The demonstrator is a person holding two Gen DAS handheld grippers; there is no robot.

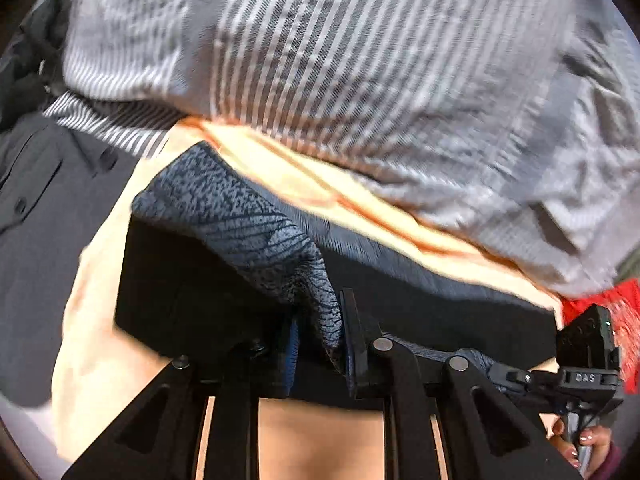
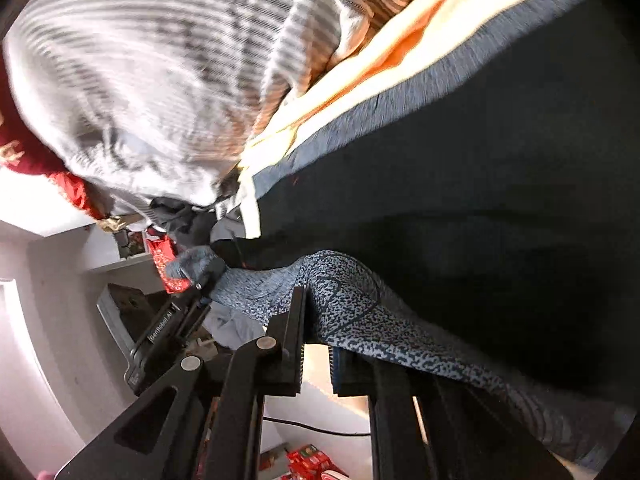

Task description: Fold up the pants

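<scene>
Pants point(image 1: 224, 288), black with a speckled blue-grey waistband, hang across the lower middle of the left wrist view, where the left gripper point(image 1: 320, 340) has its fingers clenched on the band. Right gripper point(image 2: 316, 344) likewise pinches the patterned band at lower centre. Striped grey cloth point(image 1: 320, 60) fills the upper frame.

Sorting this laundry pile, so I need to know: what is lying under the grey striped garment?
Under the grey striped garment a cream-orange cloth shows, and the black pants with the patterned blue-grey band lie on that. How far the cloth runs beneath, and anything else there, is covered.
</scene>
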